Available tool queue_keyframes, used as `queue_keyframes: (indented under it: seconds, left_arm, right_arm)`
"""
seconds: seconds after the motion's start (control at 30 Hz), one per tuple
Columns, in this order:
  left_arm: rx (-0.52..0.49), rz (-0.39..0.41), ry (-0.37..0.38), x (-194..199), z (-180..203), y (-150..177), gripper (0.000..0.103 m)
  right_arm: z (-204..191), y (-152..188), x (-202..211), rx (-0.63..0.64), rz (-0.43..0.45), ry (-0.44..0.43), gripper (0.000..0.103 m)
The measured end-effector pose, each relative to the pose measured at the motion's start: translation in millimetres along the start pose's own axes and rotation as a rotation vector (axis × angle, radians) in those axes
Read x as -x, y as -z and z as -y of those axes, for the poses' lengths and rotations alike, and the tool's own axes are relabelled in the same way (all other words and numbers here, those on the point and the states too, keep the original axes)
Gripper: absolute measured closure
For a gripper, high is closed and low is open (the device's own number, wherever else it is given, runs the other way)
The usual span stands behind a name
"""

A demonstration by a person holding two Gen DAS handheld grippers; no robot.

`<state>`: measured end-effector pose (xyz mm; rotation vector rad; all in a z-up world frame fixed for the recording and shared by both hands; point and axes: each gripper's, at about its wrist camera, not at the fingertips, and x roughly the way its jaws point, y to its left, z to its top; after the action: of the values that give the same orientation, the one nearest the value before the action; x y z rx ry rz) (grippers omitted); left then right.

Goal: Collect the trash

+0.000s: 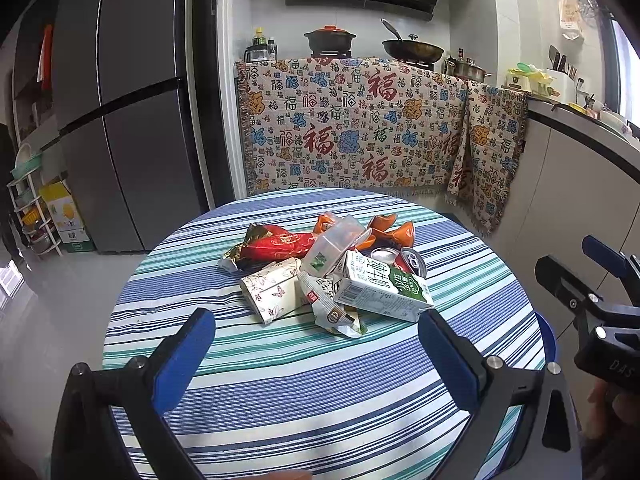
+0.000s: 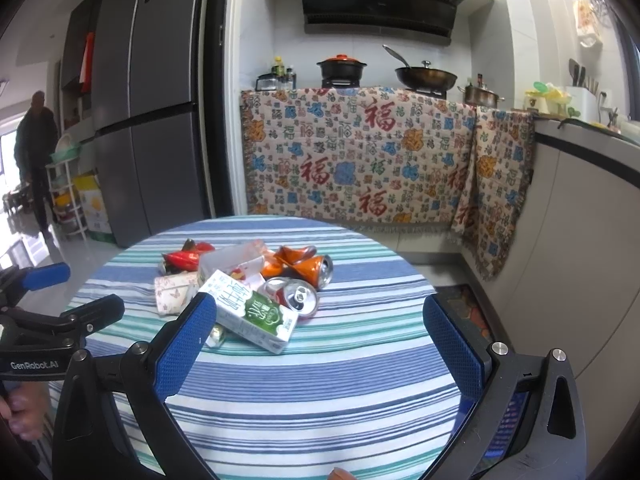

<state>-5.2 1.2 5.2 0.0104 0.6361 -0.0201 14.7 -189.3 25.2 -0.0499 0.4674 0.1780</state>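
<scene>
Tools, left [image 1: 316,344] and right [image 2: 320,340]: I see both spread wide, empty. Milk carton [image 1: 380,290] lies flat on desk [image 1: 280,400], long axis angled toward my right.

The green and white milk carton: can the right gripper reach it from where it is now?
Probably yes. The milk carton lies at the near edge of the trash pile, just ahead of the open right gripper, beside its left finger. Only bare striped tablecloth lies between them. The red can sits close behind it.
</scene>
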Motion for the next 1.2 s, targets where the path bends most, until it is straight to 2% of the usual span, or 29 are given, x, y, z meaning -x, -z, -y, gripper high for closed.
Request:
queue_keyframes:
  seconds: [1.2]
  left_arm:
    - [-0.005,-0.001,0.003,1.7,7.8,1.3,0.0]
  right_arm:
    - [-1.8,-0.8,-0.7,-0.005,0.006,0.0,0.0]
